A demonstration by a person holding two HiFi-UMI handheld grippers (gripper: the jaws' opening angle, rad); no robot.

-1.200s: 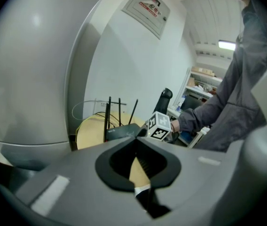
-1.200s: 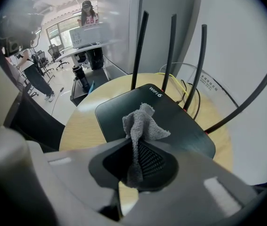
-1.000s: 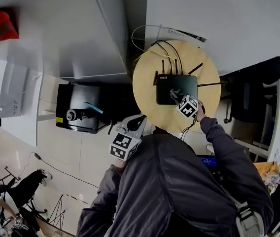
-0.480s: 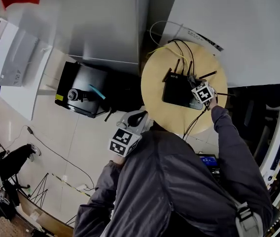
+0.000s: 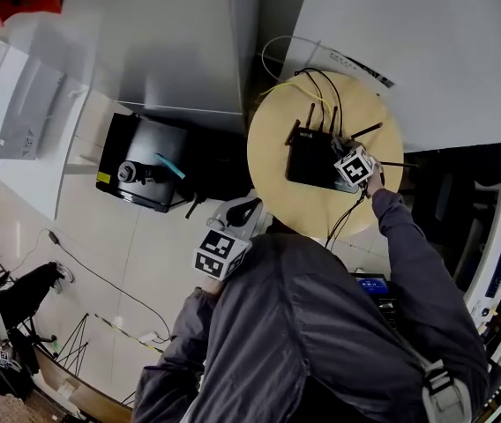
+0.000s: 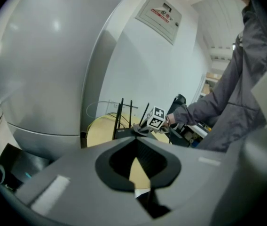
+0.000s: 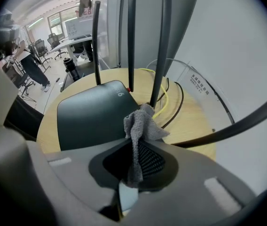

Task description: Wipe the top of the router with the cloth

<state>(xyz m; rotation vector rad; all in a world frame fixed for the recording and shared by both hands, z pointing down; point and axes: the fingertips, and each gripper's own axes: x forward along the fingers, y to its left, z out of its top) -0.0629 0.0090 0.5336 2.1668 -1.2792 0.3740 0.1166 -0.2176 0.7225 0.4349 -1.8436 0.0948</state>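
A black router (image 5: 312, 161) with several upright antennas lies on a round wooden table (image 5: 272, 161). My right gripper (image 5: 346, 155) is over the router's right edge, shut on a grey cloth (image 7: 140, 124). In the right gripper view the cloth hangs from the jaws at the router's (image 7: 93, 112) back corner, beside an antenna (image 7: 159, 46). My left gripper (image 5: 247, 211) hovers off the table's near-left edge, well away from the router, shut with nothing in it. The left gripper view shows the router (image 6: 124, 132) and the right gripper's marker cube (image 6: 156, 118) beyond its jaw tips (image 6: 136, 142).
Yellow and black cables (image 5: 308, 86) trail off the table's back edge toward a white wall panel (image 5: 409, 42). A black case (image 5: 140, 173) sits on the floor to the left, under a grey cabinet (image 5: 171, 42). Dark furniture (image 5: 462, 192) stands at the right.
My right gripper slid the cloth from the middle of the router's top to its right edge a second ago, then barely moved. The left gripper stayed put.
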